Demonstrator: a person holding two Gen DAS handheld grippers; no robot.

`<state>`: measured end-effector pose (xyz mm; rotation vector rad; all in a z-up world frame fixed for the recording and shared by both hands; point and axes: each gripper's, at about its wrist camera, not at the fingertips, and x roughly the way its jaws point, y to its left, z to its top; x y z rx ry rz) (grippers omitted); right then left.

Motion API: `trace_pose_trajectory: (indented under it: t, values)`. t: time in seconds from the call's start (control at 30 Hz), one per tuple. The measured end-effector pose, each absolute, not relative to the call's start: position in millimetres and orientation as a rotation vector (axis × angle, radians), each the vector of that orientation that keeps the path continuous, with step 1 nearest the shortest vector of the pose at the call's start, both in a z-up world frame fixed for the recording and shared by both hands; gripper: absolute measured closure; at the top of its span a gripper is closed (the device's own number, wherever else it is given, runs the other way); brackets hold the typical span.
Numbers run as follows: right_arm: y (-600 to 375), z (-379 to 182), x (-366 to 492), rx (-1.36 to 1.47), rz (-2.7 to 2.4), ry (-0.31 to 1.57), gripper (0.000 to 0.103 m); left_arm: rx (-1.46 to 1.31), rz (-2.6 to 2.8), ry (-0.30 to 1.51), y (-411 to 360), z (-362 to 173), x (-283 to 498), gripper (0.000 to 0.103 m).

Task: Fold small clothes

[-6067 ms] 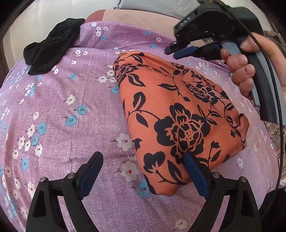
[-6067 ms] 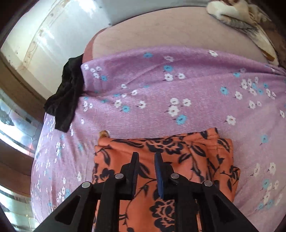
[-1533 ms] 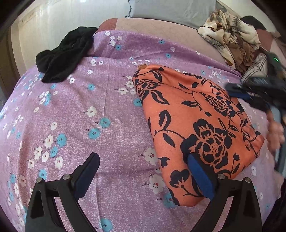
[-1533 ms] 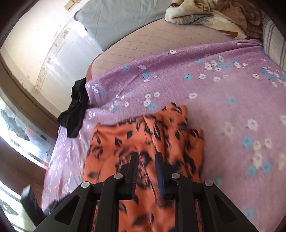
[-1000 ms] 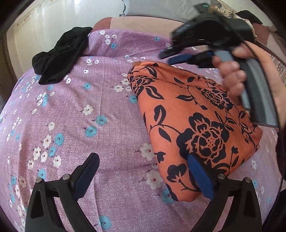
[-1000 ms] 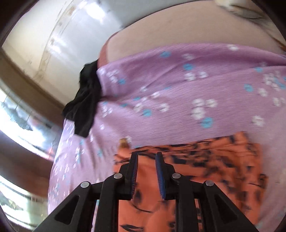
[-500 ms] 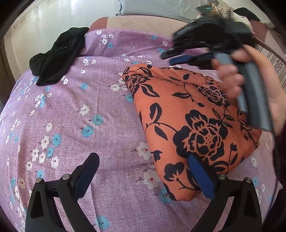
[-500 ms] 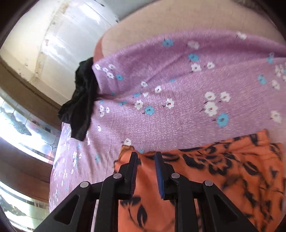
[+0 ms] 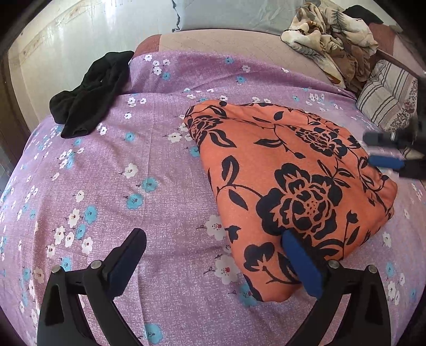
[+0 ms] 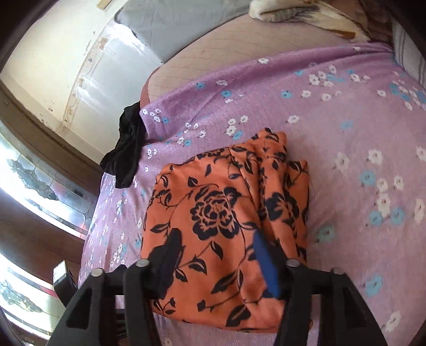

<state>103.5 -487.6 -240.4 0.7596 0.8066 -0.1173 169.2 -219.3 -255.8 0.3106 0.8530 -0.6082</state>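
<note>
A folded orange garment with black flowers [image 9: 293,183] lies on the purple flowered bedsheet [image 9: 133,186]. My left gripper [image 9: 213,255] is open and empty, low over the sheet, its right finger at the garment's near corner. My right gripper [image 10: 215,255] is open above the garment [image 10: 213,213] and holds nothing. It also shows blurred at the right edge of the left wrist view [image 9: 391,157]. A crumpled black garment [image 9: 90,93] lies at the sheet's far left edge, also in the right wrist view [image 10: 127,149].
A grey pillow [image 9: 234,13] lies at the head of the bed. A heap of beige patterned cloth [image 9: 330,37] and a striped cushion [image 9: 386,95] sit at the far right. A wall and glass panels [image 10: 34,170] run along the left.
My right gripper has opened and swung back from the garment's far edge to its right side. The left gripper and the garment have hardly moved.
</note>
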Motion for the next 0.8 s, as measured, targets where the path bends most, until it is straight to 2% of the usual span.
trace_pose_trajectory:
  t: [0.1,0.6,0.8]
  values:
    - [-488,-260,99,0.733,-0.138,0.818,0.040,0.306,-0.613,0.849,-219,-256,167,0.000]
    - [-513,-235,98,0.812,-0.137,0.654,0.040,0.306,-0.625,0.849,-218,-257,170,0.000]
    - [-524,-240,97,0.842,-0.166,0.670,0.040,0.301,-0.630,0.849,-218,-257,170,0.000]
